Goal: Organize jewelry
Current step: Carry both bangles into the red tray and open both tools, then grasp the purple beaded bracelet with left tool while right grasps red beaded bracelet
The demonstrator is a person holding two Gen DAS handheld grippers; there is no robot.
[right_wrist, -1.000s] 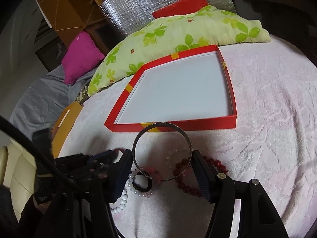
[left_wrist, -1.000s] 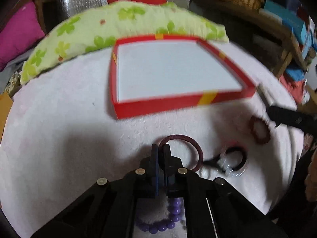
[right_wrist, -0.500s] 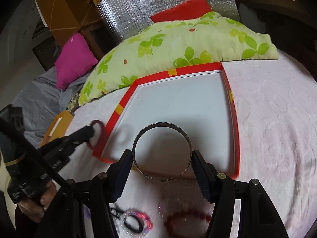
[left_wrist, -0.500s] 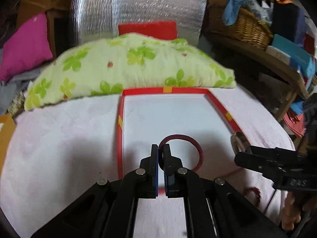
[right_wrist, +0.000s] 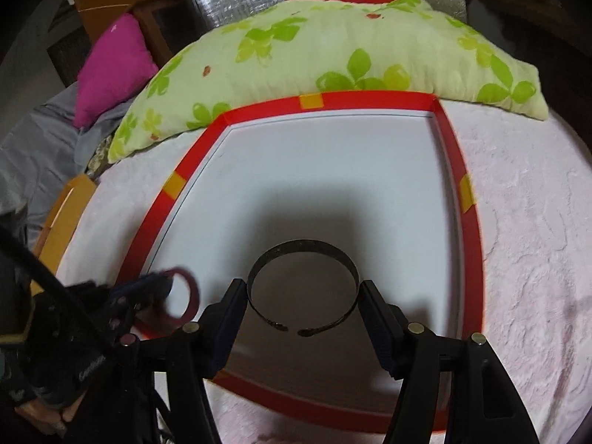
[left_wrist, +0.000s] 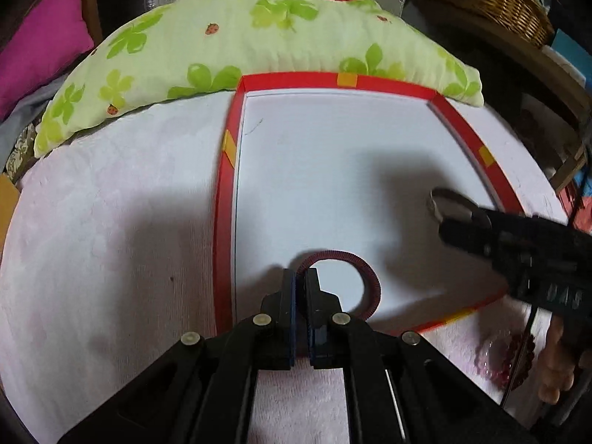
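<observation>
Both pieces are over the shallow red cardboard tray with the white floor [right_wrist: 470, 229], so the step in hand looks like the drop-off: carrying jewelry from the pink textured bed cover [left_wrist: 111, 222] into the tray.

The left hand-held gripper [left_wrist: 300, 285] is clenched on the rim of a dark maroon ribbed ring bracelet [left_wrist: 370, 277], which hangs out in front of its fingertips above the near left part of the tray floor. The right hand-held gripper [right_wrist: 302, 296] grasps a thin dark metal open cuff bangle [right_wrist: 303, 248] across its width, one pad on each side, the cuff's gap facing back toward the camera; it hovers above the middle of the tray. I cannot tell whether either piece touches the floor yet.

Next, I judge, each needs lowering until it rests flat, kept apart from the other, before the jaws ease off. A few beaded bracelets [left_wrist: 514, 362] lie on the cover just outside the tray's near right corner. A green clover-print pillow [right_wrist: 333, 55] lies against the far rim.
</observation>
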